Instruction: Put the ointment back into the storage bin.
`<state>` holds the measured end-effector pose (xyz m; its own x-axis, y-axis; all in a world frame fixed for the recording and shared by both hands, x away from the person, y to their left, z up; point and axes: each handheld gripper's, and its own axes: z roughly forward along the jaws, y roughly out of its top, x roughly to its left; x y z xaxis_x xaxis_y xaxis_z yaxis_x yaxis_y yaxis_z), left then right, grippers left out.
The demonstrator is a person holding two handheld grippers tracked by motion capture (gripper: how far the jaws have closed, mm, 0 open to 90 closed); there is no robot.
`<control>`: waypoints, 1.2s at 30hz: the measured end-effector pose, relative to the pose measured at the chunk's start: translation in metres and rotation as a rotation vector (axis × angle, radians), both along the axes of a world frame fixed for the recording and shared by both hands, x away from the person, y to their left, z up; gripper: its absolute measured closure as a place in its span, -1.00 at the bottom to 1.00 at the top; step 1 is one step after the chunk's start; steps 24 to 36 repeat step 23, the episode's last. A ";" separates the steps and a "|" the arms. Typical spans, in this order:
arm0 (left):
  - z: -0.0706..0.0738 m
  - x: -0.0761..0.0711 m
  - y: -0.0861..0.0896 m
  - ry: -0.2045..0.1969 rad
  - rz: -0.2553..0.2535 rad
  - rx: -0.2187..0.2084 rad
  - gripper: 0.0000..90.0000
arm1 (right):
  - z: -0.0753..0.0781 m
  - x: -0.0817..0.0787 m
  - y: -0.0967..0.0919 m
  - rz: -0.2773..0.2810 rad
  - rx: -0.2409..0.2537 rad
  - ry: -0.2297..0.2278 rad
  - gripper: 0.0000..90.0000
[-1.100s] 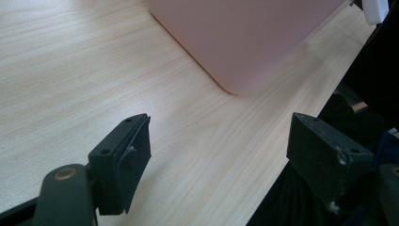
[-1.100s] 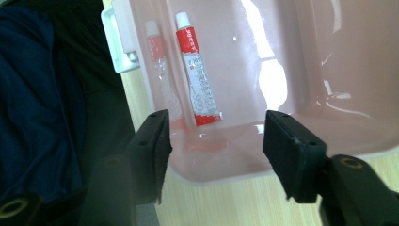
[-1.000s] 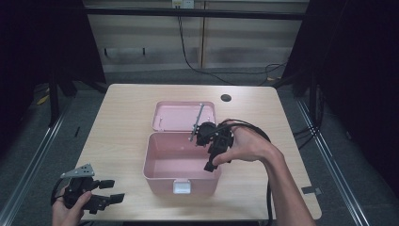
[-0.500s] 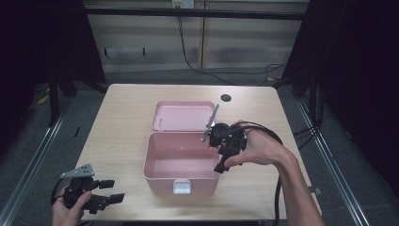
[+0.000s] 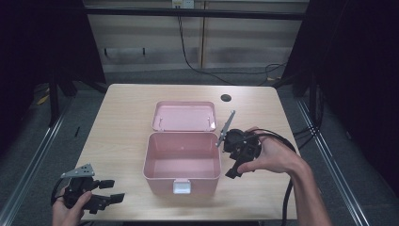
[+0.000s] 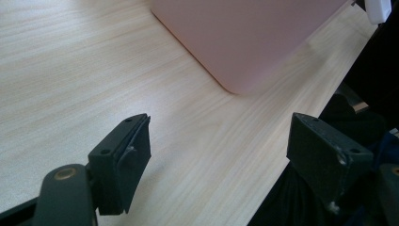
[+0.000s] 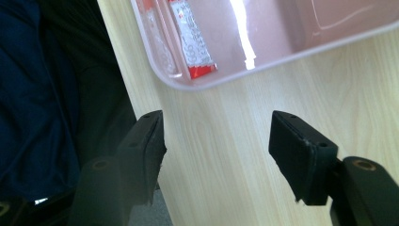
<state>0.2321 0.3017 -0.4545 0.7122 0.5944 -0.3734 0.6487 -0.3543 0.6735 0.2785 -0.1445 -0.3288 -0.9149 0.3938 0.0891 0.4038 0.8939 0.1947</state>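
An open pink box (image 5: pixel 159 181) stands mid-table with its lid (image 5: pixel 183 116) laid back flat behind it. In the right gripper view a white and red tube (image 7: pixel 190 42) lies inside the box (image 7: pixel 211 83), near its corner. My right gripper (image 5: pixel 234 162) hangs just right of the box over bare wood. Its jaws have just been opening and stand wide with nothing between them (image 7: pixel 216 155). My left gripper (image 5: pixel 112 190) rests at the table's front left corner, open and empty (image 6: pixel 219 165), aimed at the box's side wall (image 6: pixel 249 37).
The box has a white latch (image 5: pixel 182 187) on its front wall. A dark round hole (image 5: pixel 226 98) sits in the table's far right part. The table's front edge runs close under both grippers. Cables trail off the right side.
My right gripper has moved from above the box's right side to the right, off the box and over the table. The left gripper has stayed put.
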 end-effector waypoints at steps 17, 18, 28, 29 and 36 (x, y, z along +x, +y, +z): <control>0.000 0.001 0.000 0.002 0.000 0.000 -0.52 | -0.042 -0.010 -0.027 -0.049 -0.008 0.015 -0.18; 0.000 0.001 0.000 0.007 0.006 -0.006 -0.52 | -0.046 -0.011 -0.029 -0.061 -0.006 0.015 -0.18; 0.000 0.000 0.000 0.006 0.004 -0.006 -0.52 | -0.060 -0.012 -0.036 -0.091 -0.008 0.019 -0.20; 0.000 0.000 0.000 0.006 0.004 -0.006 -0.52 | -0.060 -0.012 -0.036 -0.091 -0.008 0.019 -0.20; 0.000 0.000 0.000 0.006 0.004 -0.006 -0.52 | -0.060 -0.012 -0.036 -0.091 -0.008 0.019 -0.20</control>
